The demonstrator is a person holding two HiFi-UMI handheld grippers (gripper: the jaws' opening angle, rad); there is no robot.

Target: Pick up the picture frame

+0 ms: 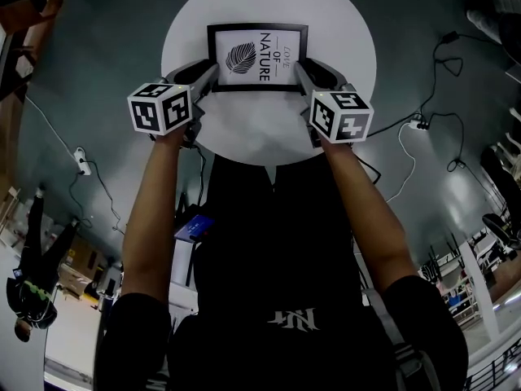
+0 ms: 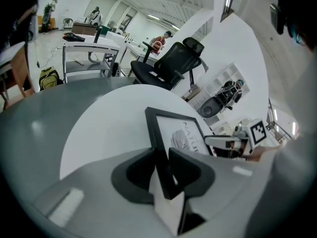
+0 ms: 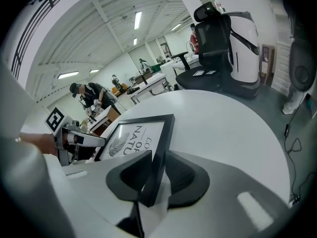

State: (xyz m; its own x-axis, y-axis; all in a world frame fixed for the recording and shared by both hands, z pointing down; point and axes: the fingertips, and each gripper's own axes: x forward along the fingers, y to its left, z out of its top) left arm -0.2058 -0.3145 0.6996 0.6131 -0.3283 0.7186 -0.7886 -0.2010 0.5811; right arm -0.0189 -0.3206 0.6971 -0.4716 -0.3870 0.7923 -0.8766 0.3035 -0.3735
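A black picture frame [image 1: 257, 56] with a leaf print and the words "Love of Nature" lies on the round white table [image 1: 269, 129], toward its far side. My left gripper [image 1: 210, 76] holds the frame's left edge near the front corner. In the left gripper view the two dark pads of my left gripper [image 2: 161, 160] press on either side of the black moulding [image 2: 157, 133]. My right gripper [image 1: 303, 73] grips the frame's right edge the same way. In the right gripper view my right gripper [image 3: 157, 165] has the black edge [image 3: 166, 133] pinched between its pads.
The table's rim runs close in front of both hands. Cables [image 1: 431, 120] and a power strip [image 1: 80, 161] lie on the dark floor around it. A black office chair [image 2: 168, 66] stands beyond the table, with desks and people farther back.
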